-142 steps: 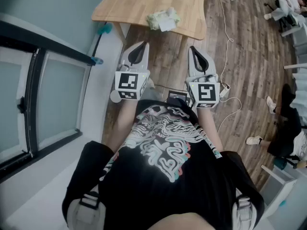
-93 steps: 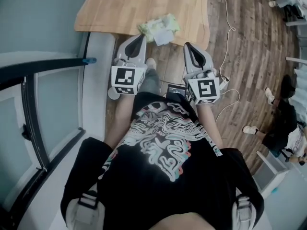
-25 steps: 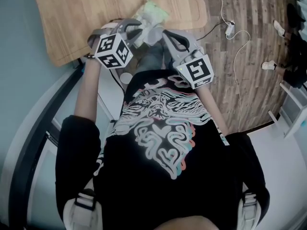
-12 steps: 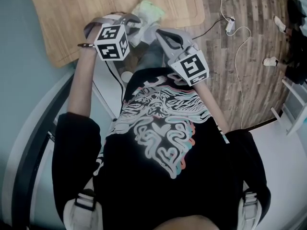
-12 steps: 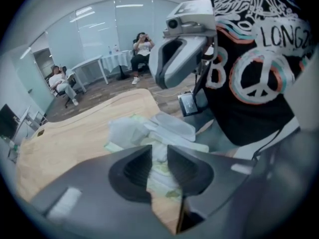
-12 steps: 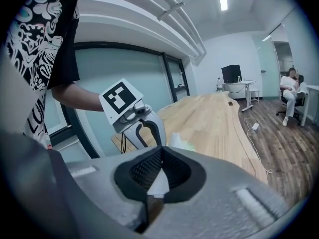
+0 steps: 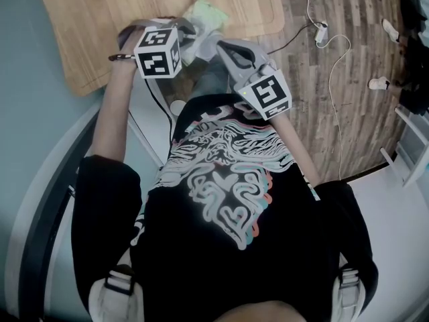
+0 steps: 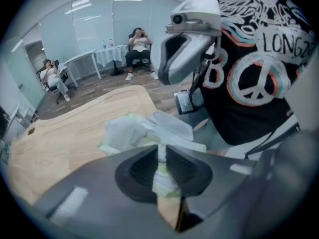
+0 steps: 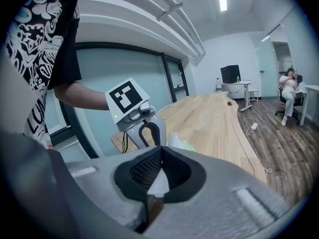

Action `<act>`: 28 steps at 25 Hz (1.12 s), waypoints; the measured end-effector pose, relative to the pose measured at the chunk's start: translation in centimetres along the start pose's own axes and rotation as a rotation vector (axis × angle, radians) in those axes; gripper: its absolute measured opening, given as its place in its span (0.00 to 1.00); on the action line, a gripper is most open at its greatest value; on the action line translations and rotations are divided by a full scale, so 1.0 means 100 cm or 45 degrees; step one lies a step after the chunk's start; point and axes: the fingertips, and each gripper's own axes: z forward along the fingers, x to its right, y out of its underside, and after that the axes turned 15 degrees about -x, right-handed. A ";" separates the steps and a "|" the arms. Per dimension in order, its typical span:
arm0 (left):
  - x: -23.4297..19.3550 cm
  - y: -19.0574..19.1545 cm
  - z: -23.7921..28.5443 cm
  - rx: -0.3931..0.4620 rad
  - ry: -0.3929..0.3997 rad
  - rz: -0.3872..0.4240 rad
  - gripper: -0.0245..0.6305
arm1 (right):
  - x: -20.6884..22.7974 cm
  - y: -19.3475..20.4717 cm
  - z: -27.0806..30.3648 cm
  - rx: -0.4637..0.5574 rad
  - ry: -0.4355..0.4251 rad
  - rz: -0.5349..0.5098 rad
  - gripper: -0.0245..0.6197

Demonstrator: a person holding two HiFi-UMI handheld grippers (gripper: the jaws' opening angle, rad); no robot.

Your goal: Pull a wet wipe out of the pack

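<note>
The wet wipe pack [image 7: 206, 13], pale green and white, lies near the front edge of the wooden table [image 7: 100, 19]. My left gripper [image 7: 188, 32] points steeply down over it. Its jaws have just been closing and are shut on a white wipe [image 8: 160, 159] that stands up out of the pack [image 8: 124, 131]. My right gripper [image 7: 218, 45] reaches in from the right, also shut. A small white piece [image 9: 158, 183] is pinched between its pads; I cannot tell if it is the pack's flap or a wipe. In the right gripper view, the left gripper [image 9: 148, 142] hangs just beyond the jaws, beside the pack [image 9: 182, 143].
The table's front edge runs just behind the grippers, above the person's black printed shirt [image 7: 228, 200]. White cables [image 7: 322, 39] trail over the wooden floor on the right. A window frame [image 7: 40, 200] runs along the left. Seated people [image 8: 139, 41] and desks are far off.
The person walked up to the table and brought both grippers to the pack. In the last second the left gripper tilted and rolled over the pack; the right one stayed put.
</note>
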 end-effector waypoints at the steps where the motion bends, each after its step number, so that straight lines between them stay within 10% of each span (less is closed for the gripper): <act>1: 0.000 0.000 0.000 0.001 0.006 -0.002 0.10 | 0.000 0.000 0.000 0.001 0.000 0.002 0.04; 28: 0.002 0.001 -0.005 0.048 0.017 -0.093 0.04 | -0.007 -0.005 0.023 -0.074 0.039 -0.084 0.04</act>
